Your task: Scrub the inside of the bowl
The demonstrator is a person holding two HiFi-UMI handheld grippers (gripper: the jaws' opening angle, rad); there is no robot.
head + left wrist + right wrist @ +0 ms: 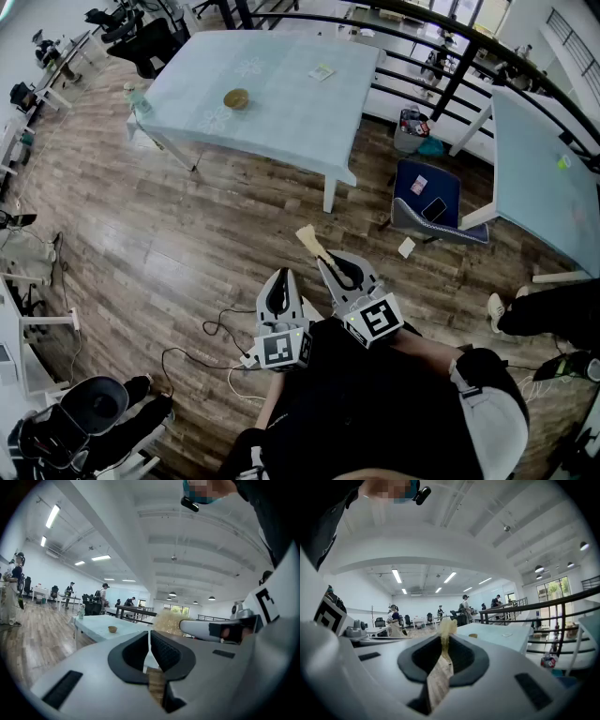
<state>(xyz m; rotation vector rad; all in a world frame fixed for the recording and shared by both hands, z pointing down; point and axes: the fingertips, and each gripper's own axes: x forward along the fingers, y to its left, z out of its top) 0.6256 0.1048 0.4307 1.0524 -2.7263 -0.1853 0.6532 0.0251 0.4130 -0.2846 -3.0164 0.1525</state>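
Room: open office, wood floor [159, 234], person standing well back from the table [291, 122] with the pale cloth
Bowl [236, 98]: small, brownish, upright on the table, left of centre; well away from both grippers; nothing touching it; also seen far off in the left gripper view [112, 629]
Brush [309, 240]: flat wooden handle, straw-like bristle tuft at the far end, sticking out forward of the right gripper
Right gripper [333, 265]: clamped on the brush handle, the handle running between the jaws in its own view [440, 663]
Left gripper [278, 281]: jaws pressed together, nothing between them, only a thin slit [149, 639]
Task stage: looks not started; the bowl must be reached first
Bowl handling (guess): light, rigid, likely to slide or spin on the cloth when scrubbed; pinch the rim wall with the free left gripper to steady it
Brush handling (guess): stiff handle, soft springy bristles; the grip on the handle seems fine
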